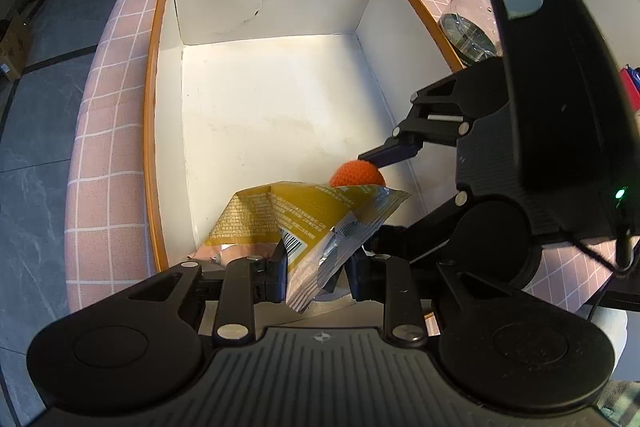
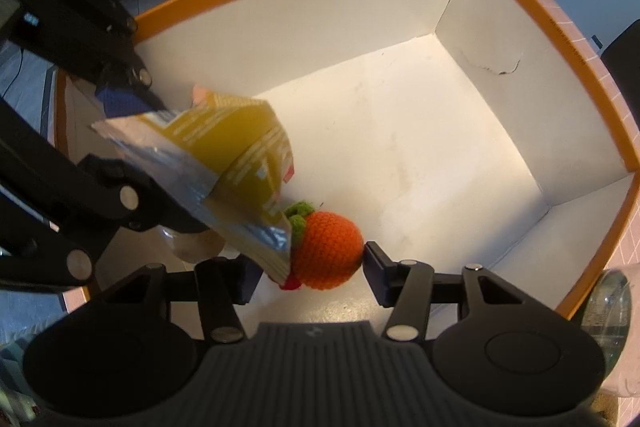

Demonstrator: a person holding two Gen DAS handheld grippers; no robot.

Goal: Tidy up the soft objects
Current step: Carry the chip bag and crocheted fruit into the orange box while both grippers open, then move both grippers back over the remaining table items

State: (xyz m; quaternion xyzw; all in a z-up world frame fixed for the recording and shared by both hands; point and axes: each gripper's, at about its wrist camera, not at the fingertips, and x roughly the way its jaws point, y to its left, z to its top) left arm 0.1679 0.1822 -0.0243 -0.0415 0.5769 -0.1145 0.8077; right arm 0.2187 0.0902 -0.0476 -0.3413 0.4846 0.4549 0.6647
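1. Box (image 1: 154, 115): an orange-rimmed carton with white inner walls and floor stood on a pink grid-patterned tablecloth (image 1: 108, 147). Its floor showed nothing lying on it, and a small tear marked one inner wall.
2. Snack packet (image 1: 304, 223): a yellow and silver foil pouch was held over the near end of the box. In the left wrist view its long axis ran slantwise, from the crimped lower corner between the pads up toward the right.
3. Left gripper (image 1: 316, 277): it pointed steeply down into the box, and its jaws were clamped on the packet's lower edge.
4. Crochet fruit (image 2: 328, 249): an orange knitted ball with a green leafy top hung above the box floor, just beside the packet. Its leafy end pointed left toward the packet.
5. Right gripper (image 2: 308, 275): it also pointed steeply down, with its jaws closed against the ball's two sides; the right pad (image 2: 376, 267) touched the yarn.
6. Clear bottle (image 1: 476, 23): it stood outside the box, by the right rim.
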